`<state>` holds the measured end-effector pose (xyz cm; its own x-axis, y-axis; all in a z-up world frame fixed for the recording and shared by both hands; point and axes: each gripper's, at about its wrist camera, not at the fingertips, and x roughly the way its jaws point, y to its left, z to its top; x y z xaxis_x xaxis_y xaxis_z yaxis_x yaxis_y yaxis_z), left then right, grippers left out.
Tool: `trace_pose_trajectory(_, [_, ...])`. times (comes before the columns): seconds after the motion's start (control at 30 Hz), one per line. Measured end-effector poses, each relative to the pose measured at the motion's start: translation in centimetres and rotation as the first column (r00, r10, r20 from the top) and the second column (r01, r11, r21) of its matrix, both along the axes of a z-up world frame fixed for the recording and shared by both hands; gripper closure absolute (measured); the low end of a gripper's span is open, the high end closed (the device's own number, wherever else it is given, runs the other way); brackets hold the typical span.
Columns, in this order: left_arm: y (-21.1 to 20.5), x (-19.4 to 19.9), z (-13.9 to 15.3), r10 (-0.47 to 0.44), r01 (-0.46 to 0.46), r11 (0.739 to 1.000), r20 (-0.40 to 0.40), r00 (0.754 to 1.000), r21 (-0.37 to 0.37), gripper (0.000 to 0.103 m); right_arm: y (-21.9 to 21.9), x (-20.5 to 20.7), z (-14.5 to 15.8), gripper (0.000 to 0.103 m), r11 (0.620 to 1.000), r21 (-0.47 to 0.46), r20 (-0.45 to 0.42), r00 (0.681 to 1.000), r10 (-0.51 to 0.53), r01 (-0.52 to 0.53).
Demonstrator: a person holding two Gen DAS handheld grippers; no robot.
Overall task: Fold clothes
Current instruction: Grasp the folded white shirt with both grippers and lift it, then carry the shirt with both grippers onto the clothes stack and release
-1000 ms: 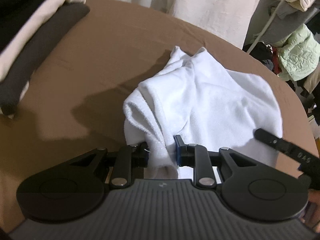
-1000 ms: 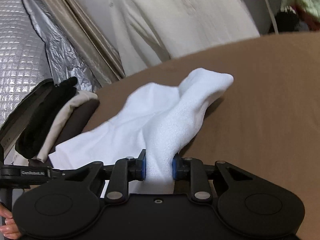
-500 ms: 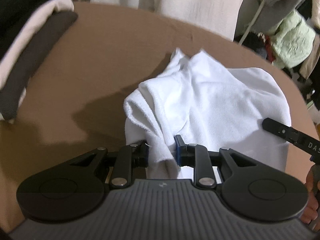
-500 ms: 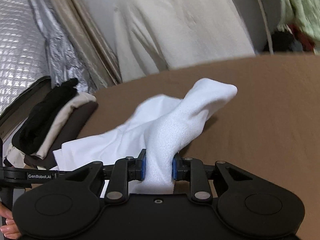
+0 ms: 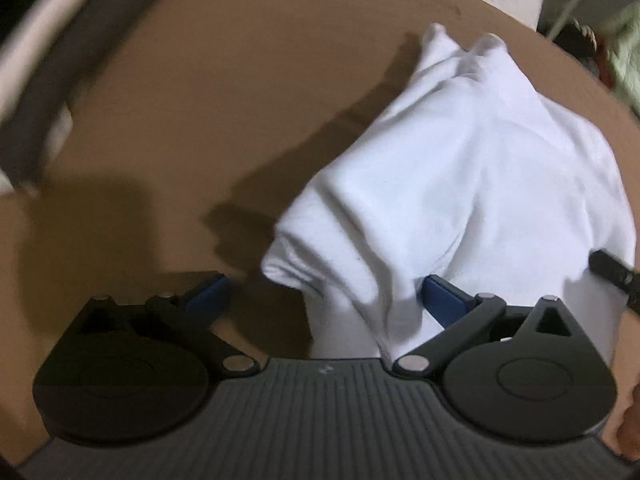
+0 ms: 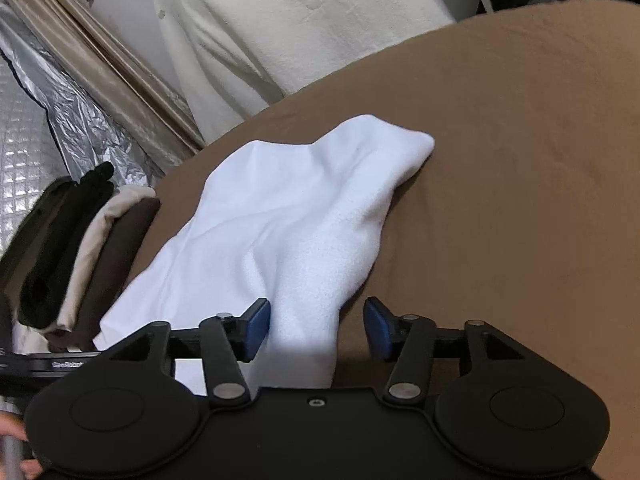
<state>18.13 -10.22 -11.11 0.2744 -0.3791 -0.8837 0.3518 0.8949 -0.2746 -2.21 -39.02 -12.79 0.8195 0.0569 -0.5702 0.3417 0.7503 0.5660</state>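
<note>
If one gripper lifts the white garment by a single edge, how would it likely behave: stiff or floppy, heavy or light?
Probably floppy: the white garment lies in soft folds and humps on the brown table, so it would sag from one edge. Likely light, since it looks thin. Its fleecy texture should not slip much between the right gripper pads.

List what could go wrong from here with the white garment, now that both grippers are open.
1. The white garment lies bunched, with a raised ridge and loose folds, so the fold may set crooked unless smoothed.
2. Cloth sits between the open fingers of the left gripper and right gripper; pulling back could snag it and drag the fold apart.
3. The folded stack sits close beside the garment on the brown surface; a wide sweep might knock it.
</note>
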Motion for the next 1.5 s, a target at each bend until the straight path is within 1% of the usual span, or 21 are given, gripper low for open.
trace_pose_trajectory(0.07, [0.6, 0.3, -0.2, -0.005, 0.005, 0.999, 0.003, 1.0, -0.054, 0.008, -0.3, 0.7, -0.3, 0.043, 0.999, 0.028, 0.021, 1.0, 0.015, -0.015])
trace_pose_trajectory(0.1, [0.4, 0.1, 0.2, -0.034, 0.036, 0.995, 0.015, 0.999, -0.09, 0.039, -0.3, 1.0, -0.7, 0.043, 0.998, 0.049, 0.042, 0.999, 0.026, -0.028])
trace_pose_trajectory(0.13, [0.3, -0.1, 0.6, -0.065, 0.067, 0.989, 0.024, 0.998, -0.13, 0.077, -0.2, 1.4, -1.0, 0.043, 0.997, 0.07, 0.064, 0.997, 0.036, -0.041])
trace_pose_trajectory(0.17, [0.0, -0.5, 1.1, -0.083, 0.088, 0.983, 0.037, 0.996, -0.162, 0.08, -0.1, 1.7, -1.1, 0.049, 0.996, 0.071, 0.084, 0.995, 0.046, -0.052])
trace_pose_trajectory(0.2, [-0.4, -1.1, 1.7, -0.098, 0.109, 0.984, 0.083, 0.992, -0.139, 0.08, 0.5, 1.9, -0.5, 0.064, 0.998, 0.021, 0.097, 0.994, 0.057, -0.06])
trace_pose_trajectory(0.27, [-1.2, -2.4, 3.0, -0.129, 0.143, 0.988, 0.191, 0.973, -0.06, 0.081, 1.8, 2.4, 0.7, 0.07, 0.994, -0.079, 0.123, 0.989, 0.081, -0.071])
trace_pose_trajectory(0.37, [-0.9, -3.9, 5.7, -0.135, 0.15, 0.988, 0.305, 0.943, -0.027, 0.082, 3.9, 2.7, 3.6, 0.072, 0.972, -0.221, 0.157, 0.981, 0.114, -0.078])
trace_pose_trajectory(0.5, [1.9, -5.1, 10.2, -0.1, 0.133, 0.99, 0.411, 0.906, -0.053, 0.082, 6.0, 3.0, 8.6, 0.072, 0.945, -0.316, 0.215, 0.963, 0.161, -0.087])
trace_pose_trajectory(0.7, [10.3, -4.9, 16.5, 0.013, 0.047, 0.992, 0.479, 0.878, -0.113, 0.081, 11.2, 4.6, 15.7, 0.072, 0.883, -0.427, 0.273, 0.902, 0.333, -0.197])
trace_pose_trajectory(0.83, [15.7, -2.0, 22.2, -0.014, 0.036, 0.999, 0.578, 0.816, -0.027, 0.081, 16.1, 9.9, 21.2, 0.073, 0.851, -0.447, 0.295, 0.852, 0.432, -0.277])
trace_pose_trajectory(0.9, [18.4, -0.1, 26.0, -0.04, 0.026, 0.999, 0.639, 0.768, 0.032, 0.081, 18.7, 13.1, 24.2, 0.073, 0.866, -0.424, 0.358, 0.83, 0.428, -0.263])
trace_pose_trajectory(0.97, [20.5, 2.1, 29.8, -0.041, -0.032, 0.995, 0.702, 0.711, 0.091, 0.081, 21.5, 16.6, 26.7, 0.073, 0.856, -0.447, 0.41, 0.791, 0.454, -0.26])
trace_pose_trajectory(1.03, [22.8, 5.1, 32.6, -0.014, -0.092, 0.99, 0.74, 0.673, 0.103, 0.081, 24.0, 20.4, 28.8, 0.073, 0.854, -0.447, 0.472, 0.741, 0.477, -0.266])
trace_pose_trajectory(1.07, [24.0, 6.9, 33.7, 0.005, -0.111, 0.989, 0.742, 0.671, 0.093, 0.08, 25.1, 22.6, 29.4, 0.073, 0.857, -0.443, 0.505, 0.716, 0.482, -0.264])
trace_pose_trajectory(1.13, [27.4, 11.5, 34.4, 0.097, -0.144, 0.99, 0.686, 0.721, 0.011, 0.079, 26.9, 26.3, 30.0, 0.07, 0.865, -0.42, 0.542, 0.689, 0.482, -0.275])
trace_pose_trajectory(1.2, [30.4, 16.0, 31.9, 0.193, -0.187, 0.98, 0.569, 0.8, -0.069, 0.077, 27.9, 30.9, 29.0, 0.067, 0.879, -0.344, 0.512, 0.719, 0.47, -0.33])
trace_pose_trajectory(1.23, [31.9, 18.2, 30.3, 0.237, -0.213, 0.971, 0.499, 0.834, -0.105, 0.077, 28.4, 33.2, 28.2, 0.059, 0.887, -0.298, 0.485, 0.744, 0.46, -0.354])
trace_pose_trajectory(1.3, [34.7, 22.3, 26.4, 0.314, -0.274, 0.948, 0.345, 0.885, -0.161, 0.077, 28.9, 37.5, 24.7, 0.055, 0.909, -0.169, 0.352, 0.838, 0.416, -0.38])
trace_pose_trajectory(1.37, [36.0, 23.9, 21.5, 0.339, -0.316, 0.94, 0.264, 0.903, -0.127, 0.082, 29.1, 40.1, 20.8, 0.053, 0.921, -0.063, 0.185, 0.902, 0.389, -0.384])
trace_pose_trajectory(1.47, [37.4, 23.5, 16.9, 0.357, -0.334, 0.934, 0.284, 0.89, -0.13, 0.082, 29.0, 39.2, 17.1, 0.053, 0.923, 0.019, 0.162, 0.912, 0.377, -0.385])
trace_pose_trajectory(1.5, [38.0, 23.3, 16.1, 0.378, -0.343, 0.924, 0.276, 0.884, -0.167, 0.082, 29.1, 38.3, 16.6, 0.05, 0.916, 0.044, 0.176, 0.906, 0.385, -0.398])
